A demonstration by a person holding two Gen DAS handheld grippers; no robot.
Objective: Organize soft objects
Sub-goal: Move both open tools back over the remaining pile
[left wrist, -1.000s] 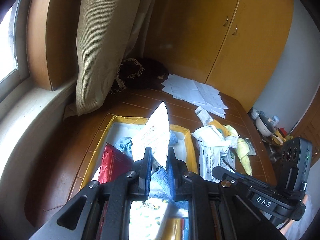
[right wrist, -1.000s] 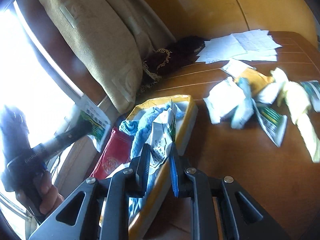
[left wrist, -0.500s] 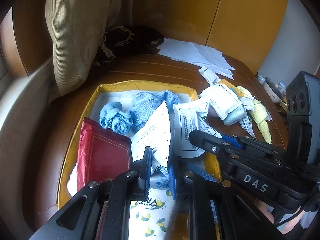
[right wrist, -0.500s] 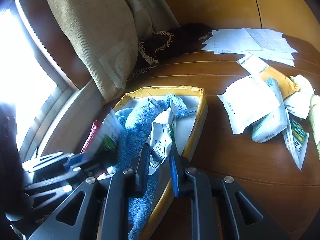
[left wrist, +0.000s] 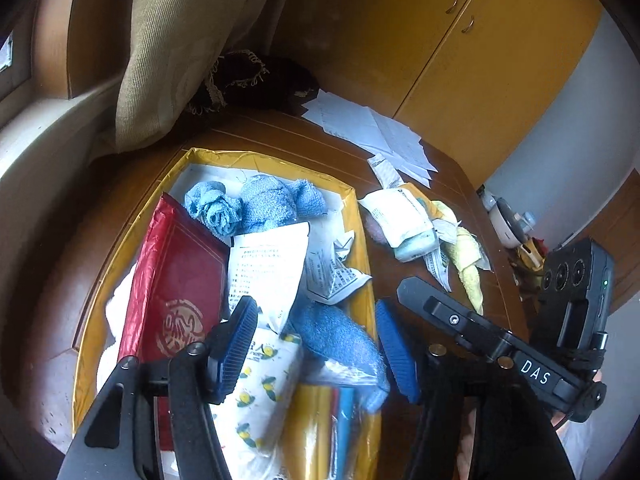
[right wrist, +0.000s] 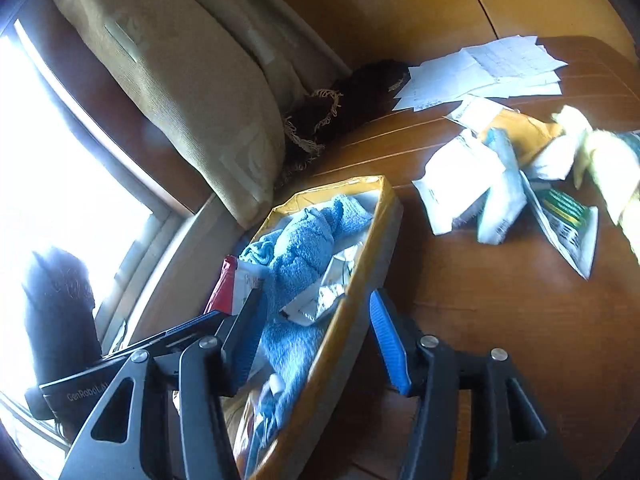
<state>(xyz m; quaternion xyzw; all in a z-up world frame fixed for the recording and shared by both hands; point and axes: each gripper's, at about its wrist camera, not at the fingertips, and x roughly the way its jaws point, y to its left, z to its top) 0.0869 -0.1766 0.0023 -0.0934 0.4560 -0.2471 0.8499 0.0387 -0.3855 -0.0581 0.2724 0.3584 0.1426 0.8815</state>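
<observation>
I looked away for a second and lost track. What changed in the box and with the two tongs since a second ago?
Both tongs have just opened and let go. The left tongs dropped the white printed packet into the yellow box; the right tongs dropped the crumpled packet there too. The blue towel, red packet and pile of packets on the table stayed.

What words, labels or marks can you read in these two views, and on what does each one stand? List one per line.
"DAS": on the right gripper body, seen from the left wrist.
"GenRobot..", partly cut off: on the left gripper body, seen from the right wrist.
Round gold seal on the red packet: unreadable.
Print on the white packet, crumpled packet and loose papers: too small.
</observation>
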